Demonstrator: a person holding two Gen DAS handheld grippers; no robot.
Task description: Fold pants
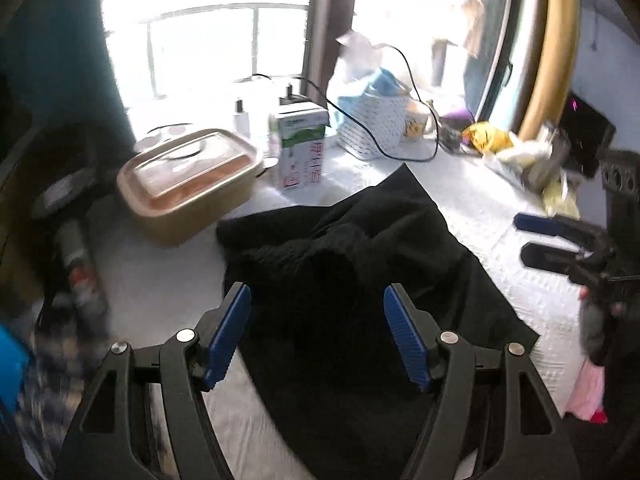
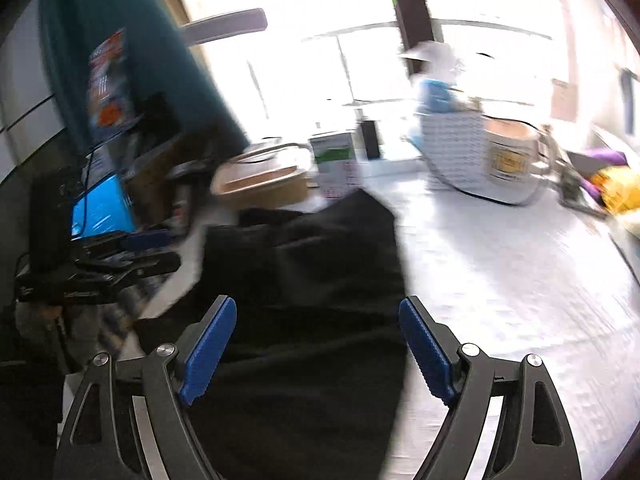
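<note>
The black pants (image 1: 352,264) lie rumpled on a white textured table cover (image 1: 472,204), partly folded over themselves. My left gripper (image 1: 316,300) hangs open and empty above their near part. My right gripper (image 1: 536,240) shows at the right edge of the left wrist view, open, over the cover beside the pants. In the right wrist view the pants (image 2: 304,280) fill the middle, and my right gripper (image 2: 318,320) is open and empty above them. My left gripper (image 2: 140,248) shows at the left there.
A tan lidded container (image 1: 188,184), a white-green carton (image 1: 300,148), a white dotted basket (image 1: 376,128), a mug (image 1: 416,124) and a black cable (image 1: 380,144) stand behind the pants. Snack bags (image 1: 488,138) and a gold-framed mirror (image 1: 556,40) are at the right. Pink cloth (image 1: 590,396) hangs off the right edge.
</note>
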